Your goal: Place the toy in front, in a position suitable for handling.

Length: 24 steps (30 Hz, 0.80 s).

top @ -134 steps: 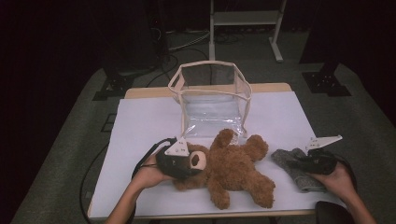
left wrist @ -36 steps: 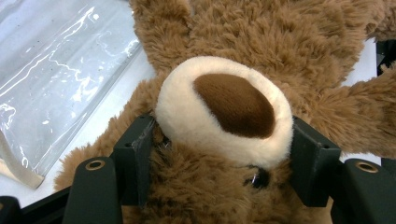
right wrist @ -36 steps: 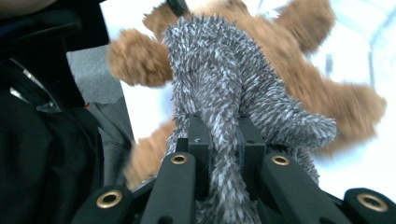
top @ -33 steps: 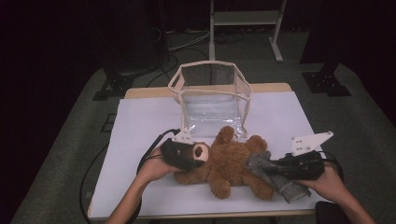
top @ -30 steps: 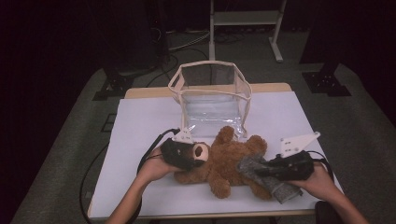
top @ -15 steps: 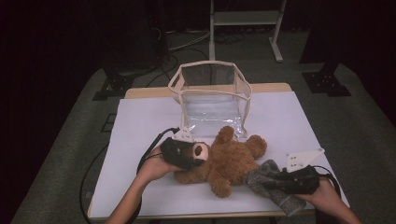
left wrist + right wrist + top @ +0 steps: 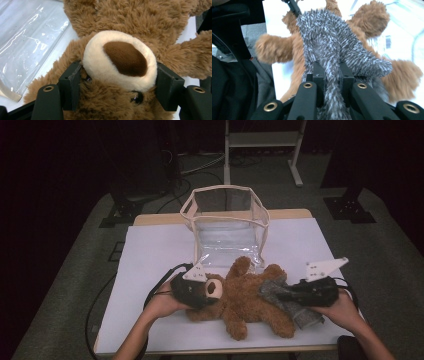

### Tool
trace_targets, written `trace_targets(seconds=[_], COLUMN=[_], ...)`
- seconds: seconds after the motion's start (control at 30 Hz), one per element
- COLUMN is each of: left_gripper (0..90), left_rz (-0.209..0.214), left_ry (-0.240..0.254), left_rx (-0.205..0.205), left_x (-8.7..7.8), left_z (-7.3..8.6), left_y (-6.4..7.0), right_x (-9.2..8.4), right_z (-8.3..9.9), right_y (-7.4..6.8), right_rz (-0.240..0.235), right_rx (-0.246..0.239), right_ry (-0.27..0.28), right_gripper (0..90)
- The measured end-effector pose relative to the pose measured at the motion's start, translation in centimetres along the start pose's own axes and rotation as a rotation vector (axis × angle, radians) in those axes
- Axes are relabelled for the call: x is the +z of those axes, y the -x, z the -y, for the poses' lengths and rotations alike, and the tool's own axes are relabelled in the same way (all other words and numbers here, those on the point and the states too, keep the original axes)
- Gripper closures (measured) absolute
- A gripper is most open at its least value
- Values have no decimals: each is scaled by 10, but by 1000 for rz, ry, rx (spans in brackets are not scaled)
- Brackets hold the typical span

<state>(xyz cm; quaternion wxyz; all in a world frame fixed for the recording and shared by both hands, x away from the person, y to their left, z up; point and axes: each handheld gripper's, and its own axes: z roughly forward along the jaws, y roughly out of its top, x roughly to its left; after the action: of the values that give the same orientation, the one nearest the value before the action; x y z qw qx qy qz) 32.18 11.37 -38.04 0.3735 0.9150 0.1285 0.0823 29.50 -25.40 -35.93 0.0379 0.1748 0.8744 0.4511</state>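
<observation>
Item: bear (image 7: 240, 300), brown plush, lying on its back across the near middle of the white desk (image 7: 150, 250), head toward the person's left, just in front of the clear bag (image 7: 227, 227).

Item: grey cloth (image 7: 292, 302), fuzzy knit, draped over the bear's lower body and trailing off to the desk at the right.

Risks, as judged:
- The cloth may slide off the bear. It is gripped by one narrow fold, and a pull along the plush would drag it clear instead of spreading it.
- The bear may twist or lift. It is pinned only at the head, so a firm tug on the cloth could swing the legs round (soft stuffing gives little resistance).
- The bag stands close behind the bear's arm (image 7: 241, 266). A shove that way could tip it or push it back.
- The pinched fold could slip out of the right tongs, the knit being loose and springy.

Left tongs (image 7: 200, 292): partly open, jaws set either side of the bear's head behind the cream muzzle (image 7: 120, 60), pads pressing into the fur and grasping the head.

Right tongs (image 7: 282, 296): clenched almost fully, a fold of the cloth (image 7: 332, 65) caught between the jaws, held over the bear's legs.
</observation>
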Motion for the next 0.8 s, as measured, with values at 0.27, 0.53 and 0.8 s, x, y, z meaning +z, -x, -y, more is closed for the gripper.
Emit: trace_targets(seconds=[0.27, 0.53, 0.8], left_gripper=[310, 236, 344], left_rz=[8, 18, 41], left_ry=[7, 24, 14], left_rx=[21, 35, 44], left_x=[-3, -4, -5], left_z=[4, -5, 0], left_y=[4, 4, 5], right_x=[24, 22, -6], right_z=[7, 31, 42], right_y=[-4, -13, -7], right_rz=[-56, -62, 3], right_rx=[-1, 41, 71], right_ry=[-28, 6, -26], right_gripper=[795, 795, 795])
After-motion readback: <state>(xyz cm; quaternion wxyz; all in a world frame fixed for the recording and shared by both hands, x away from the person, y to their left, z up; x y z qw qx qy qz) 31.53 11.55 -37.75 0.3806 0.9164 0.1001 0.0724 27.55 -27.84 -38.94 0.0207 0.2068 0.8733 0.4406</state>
